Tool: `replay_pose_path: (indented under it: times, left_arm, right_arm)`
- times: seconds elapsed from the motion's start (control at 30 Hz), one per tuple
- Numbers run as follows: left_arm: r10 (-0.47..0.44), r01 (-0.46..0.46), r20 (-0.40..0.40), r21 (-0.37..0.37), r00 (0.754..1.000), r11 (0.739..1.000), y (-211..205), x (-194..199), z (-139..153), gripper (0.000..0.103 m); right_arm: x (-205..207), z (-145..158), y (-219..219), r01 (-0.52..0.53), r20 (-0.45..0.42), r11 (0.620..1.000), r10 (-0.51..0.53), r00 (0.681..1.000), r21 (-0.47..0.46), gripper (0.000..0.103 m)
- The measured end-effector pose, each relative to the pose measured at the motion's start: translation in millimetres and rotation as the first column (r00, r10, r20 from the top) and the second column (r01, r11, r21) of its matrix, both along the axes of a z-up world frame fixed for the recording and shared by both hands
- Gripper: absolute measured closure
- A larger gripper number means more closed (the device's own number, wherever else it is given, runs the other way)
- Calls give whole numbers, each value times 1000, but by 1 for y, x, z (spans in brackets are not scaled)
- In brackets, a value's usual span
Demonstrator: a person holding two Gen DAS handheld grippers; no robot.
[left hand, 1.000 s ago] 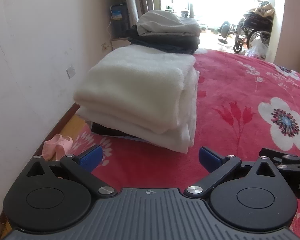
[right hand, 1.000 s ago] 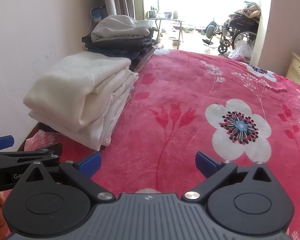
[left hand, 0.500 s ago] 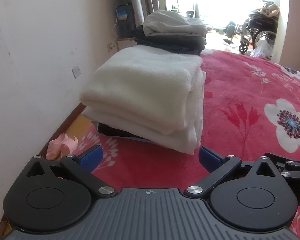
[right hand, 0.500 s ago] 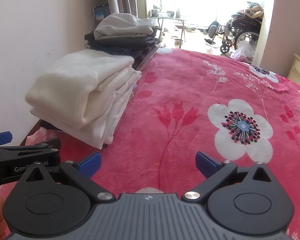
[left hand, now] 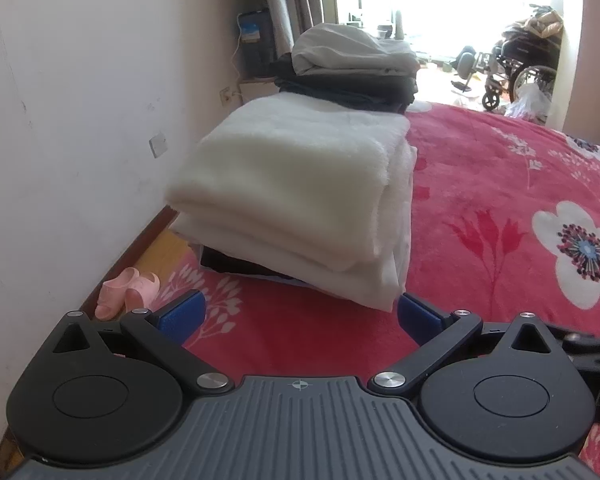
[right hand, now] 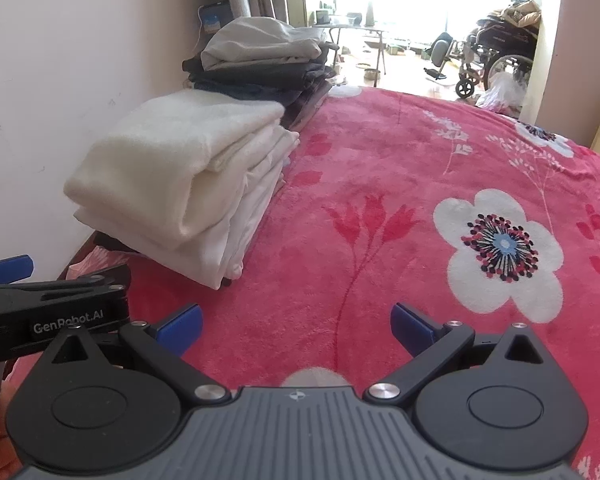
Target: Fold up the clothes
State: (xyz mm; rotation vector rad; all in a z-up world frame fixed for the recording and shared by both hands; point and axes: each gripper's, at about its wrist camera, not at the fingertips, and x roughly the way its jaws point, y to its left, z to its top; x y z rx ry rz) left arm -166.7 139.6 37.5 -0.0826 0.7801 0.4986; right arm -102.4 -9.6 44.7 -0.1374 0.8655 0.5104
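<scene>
cream fleece, folded thick, tops the near stack [left hand: 296, 184] at the left edge of the red flowered blanket [left hand: 500, 184], close to the wall [left hand: 80, 100]; white pieces and something dark lie under it. just behind it, farther off, sits a second stack of dark clothes with a grey garment on top [left hand: 348, 64]. pink slippers [left hand: 128, 292] lie on the floor between bed and wall.

left gripper [left hand: 298, 314] hovers just short of the near stack, jaws spread wide and empty — right gripper [right hand: 296, 324] is the same, over bare blanket to the right. both stacks look finished, so i judge the step to be fetching the next garment, none of which shows clearly here. to do it well, pinch one layer at two corners, lift clear, and spread it flat on the open blanket right of the stacks — well away from their edges.
</scene>
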Motion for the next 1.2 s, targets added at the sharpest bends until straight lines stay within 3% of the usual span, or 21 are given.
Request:
replay_pose_path:
  times: [1.2]
  left_arm:
    - [-18, 18, 7, 10, 1000, 1000, -3, 0, -1, 0]
  right_arm:
    - [1, 4, -6, 47, 33, 999, -46, 998, -19, 1]
